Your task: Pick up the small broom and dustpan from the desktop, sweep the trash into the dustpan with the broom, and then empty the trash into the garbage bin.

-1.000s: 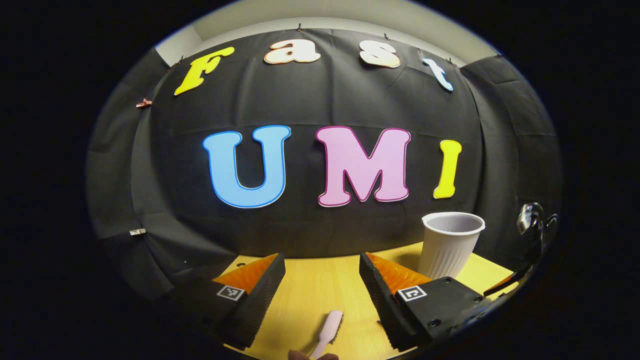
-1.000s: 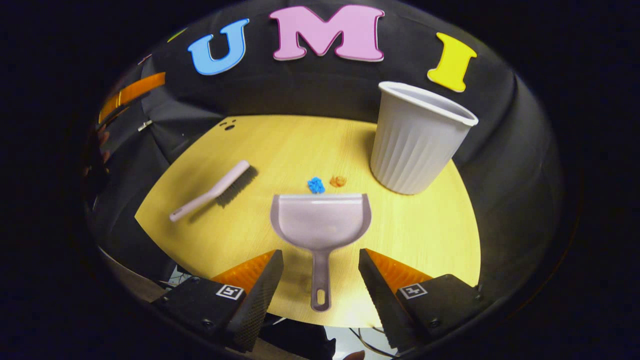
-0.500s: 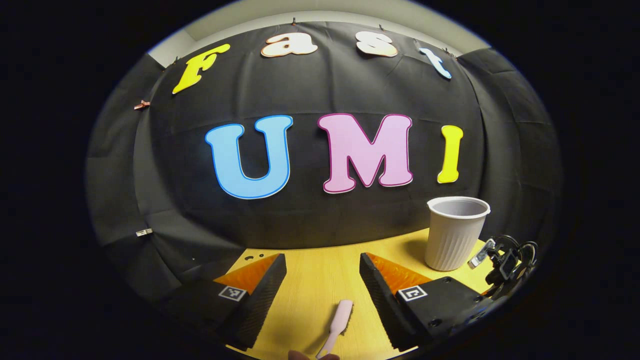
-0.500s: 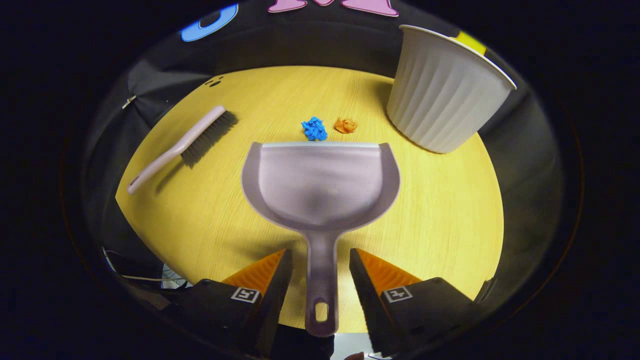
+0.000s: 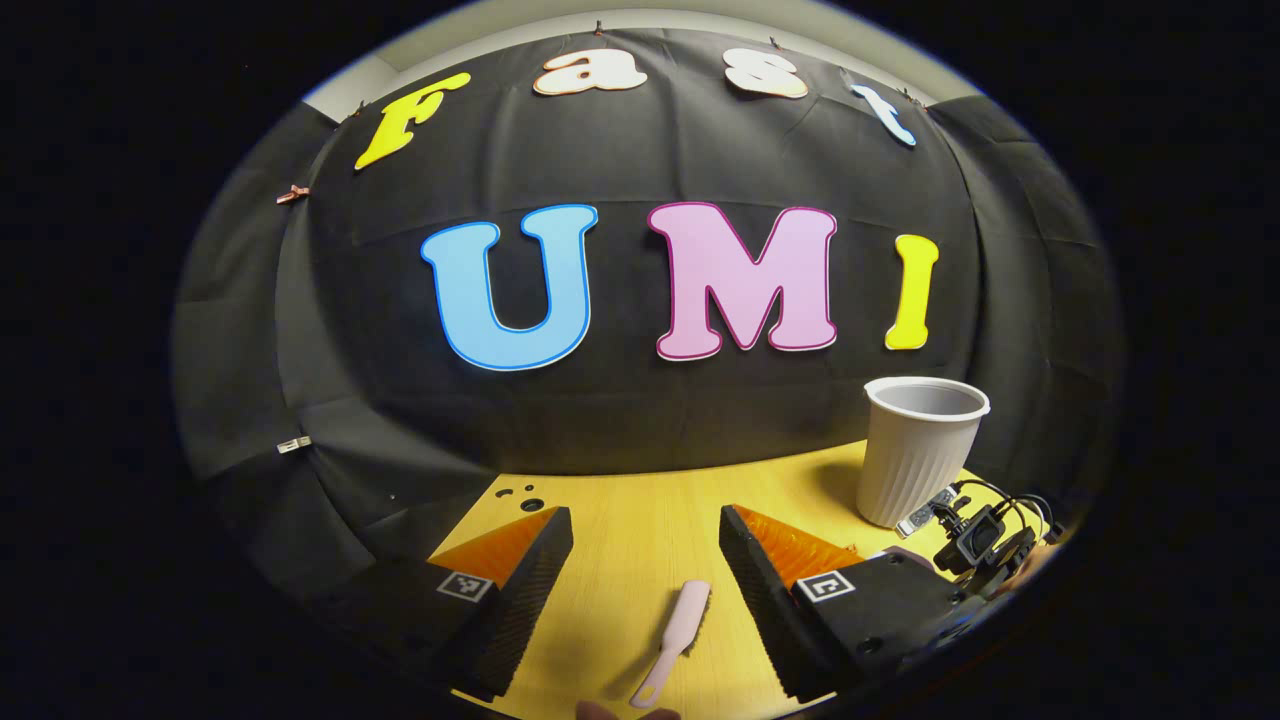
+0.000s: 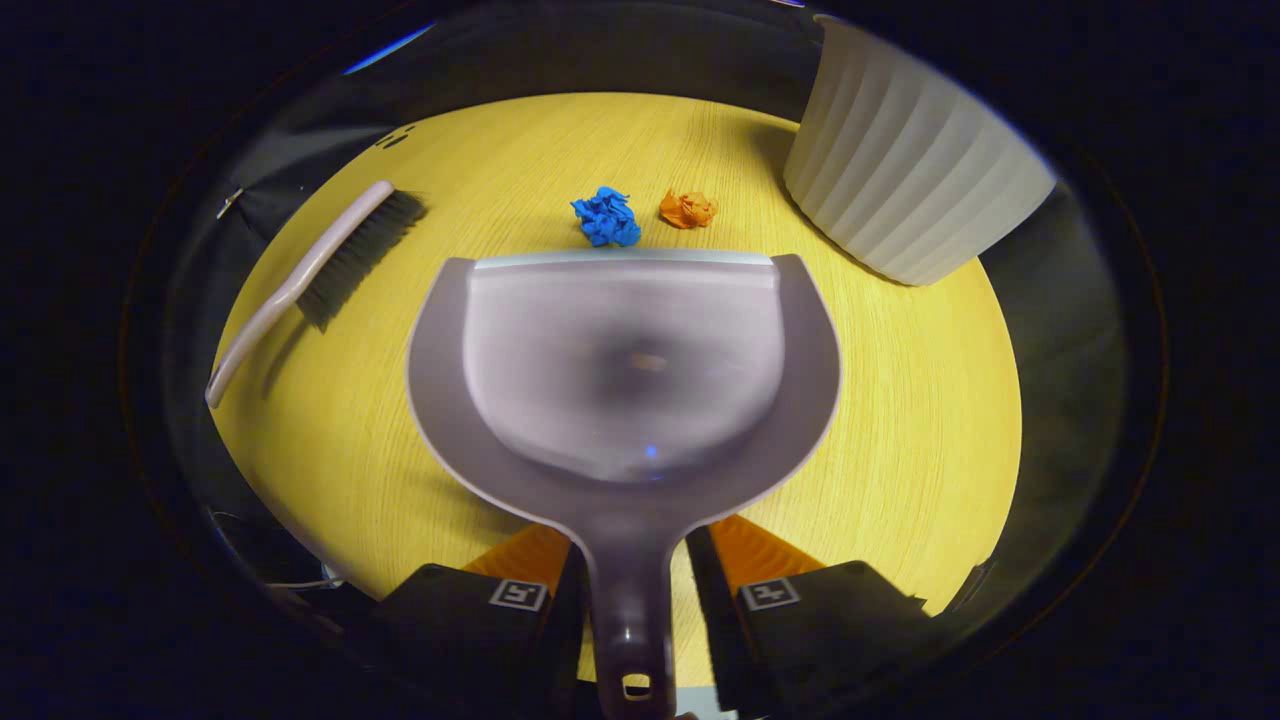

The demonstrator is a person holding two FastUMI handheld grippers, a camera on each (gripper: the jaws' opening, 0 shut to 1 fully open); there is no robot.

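Yellow wood covers the desktop, and black cloth hangs behind it as the booth wall.

We see the dustpan lying flat in the middle of the desk in the right gripper view. Its handle runs back between the two fingers of our right gripper. The fingers sit close on both sides of the handle, but we cannot tell if they press on it yet.

Just past the front lip of the dustpan lie two bits of trash. A blue paper ball almost touches the lip, and an orange paper ball sits just beside it.

The broom rests on the desk to the left, well apart from the dustpan, with its dark bristles lying to one side.

A white ribbed bin stands upright at the far right of the desk.

In the left gripper view, our left gripper hangs with its fingers spread wide and nothing between them. The broom handle lies on the desk below the gap. Off to the right we see the bin and, near it, the other gripper low by the desk.
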